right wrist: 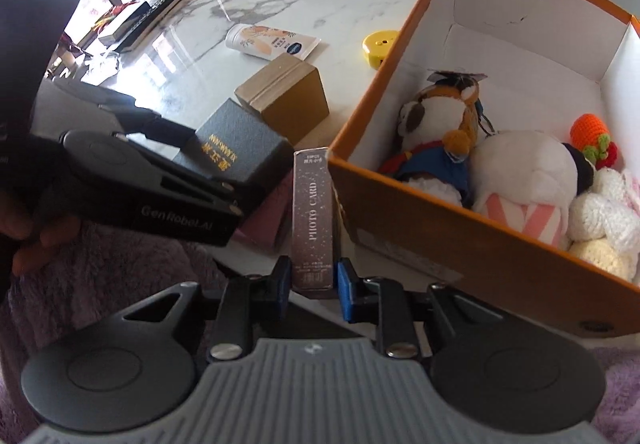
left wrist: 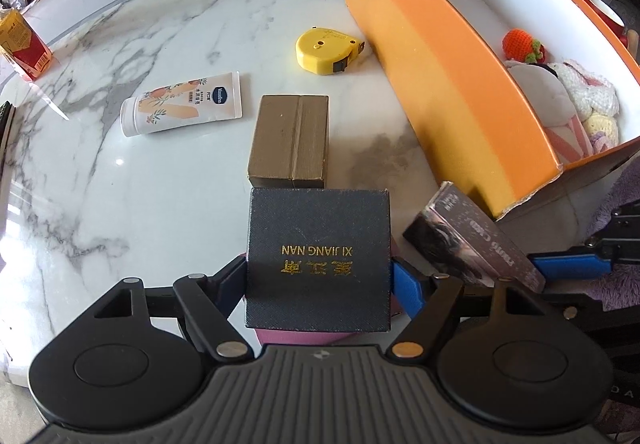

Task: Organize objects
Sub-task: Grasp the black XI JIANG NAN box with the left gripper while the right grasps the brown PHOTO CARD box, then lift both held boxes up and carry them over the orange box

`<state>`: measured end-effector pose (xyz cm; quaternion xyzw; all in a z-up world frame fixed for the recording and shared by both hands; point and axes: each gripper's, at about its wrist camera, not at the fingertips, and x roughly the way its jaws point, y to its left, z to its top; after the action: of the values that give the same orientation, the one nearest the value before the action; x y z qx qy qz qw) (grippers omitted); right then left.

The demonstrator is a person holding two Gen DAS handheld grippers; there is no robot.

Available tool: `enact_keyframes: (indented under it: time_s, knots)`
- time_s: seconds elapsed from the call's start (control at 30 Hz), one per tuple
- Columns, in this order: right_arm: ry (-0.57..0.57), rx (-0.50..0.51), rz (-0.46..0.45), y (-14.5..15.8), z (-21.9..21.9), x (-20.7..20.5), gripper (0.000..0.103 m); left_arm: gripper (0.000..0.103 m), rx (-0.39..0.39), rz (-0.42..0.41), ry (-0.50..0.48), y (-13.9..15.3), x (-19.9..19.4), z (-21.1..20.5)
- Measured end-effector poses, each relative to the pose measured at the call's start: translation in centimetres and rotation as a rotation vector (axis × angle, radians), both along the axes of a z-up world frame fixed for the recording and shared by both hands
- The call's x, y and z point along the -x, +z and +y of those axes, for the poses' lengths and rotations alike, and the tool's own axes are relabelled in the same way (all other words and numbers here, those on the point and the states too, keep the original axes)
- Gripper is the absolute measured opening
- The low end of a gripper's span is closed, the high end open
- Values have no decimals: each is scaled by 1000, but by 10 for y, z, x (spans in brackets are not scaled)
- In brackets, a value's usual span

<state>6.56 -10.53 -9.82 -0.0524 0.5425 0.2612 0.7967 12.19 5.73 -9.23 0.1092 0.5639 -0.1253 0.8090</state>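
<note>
Left hand-held gripper: I see its jaws spread wide around the dark box lettered XI JIANG NAN, which stands on a pink box at the near edge of the marble bench; whether the pads press it I cannot tell. Right hand-held gripper: jaws nearly together about the upright PHOTO CARD pack, a gap showing on the right. Orange box, right, holds plush toys. Farther off lie a gold box, a tube and a yellow tape measure.
</note>
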Motion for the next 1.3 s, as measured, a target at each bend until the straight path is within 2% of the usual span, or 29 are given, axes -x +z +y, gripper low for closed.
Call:
enact_keyframes:
  time_s: [0.17,0.3,0.43,0.7,0.8,1.0,1.3]
  knots:
    - [-10,-13,-13,1,0,0,28,88,-12,-1,-2,-1,0,-2]
    - [38,-3,-47,-3,13,-7,33,88,11,28,16,-2,-4,3]
    - [45,-1,-55,-10,18,-12,32,89,35,55,40,-5,-8,7]
    - [26,-37,-45,-15,15,-20,27,87,10,37,14,-5,-6,2]
    - [23,-31,-48,-10,11,-14,24,87,1,16,35,-2,-4,3]
    - [38,-54,-61,3,1,2,24,87,47,2,70,12,4,9]
    - [64,-65,-142,42,-26,36,24,87,69,-34,13,49,38,-9]
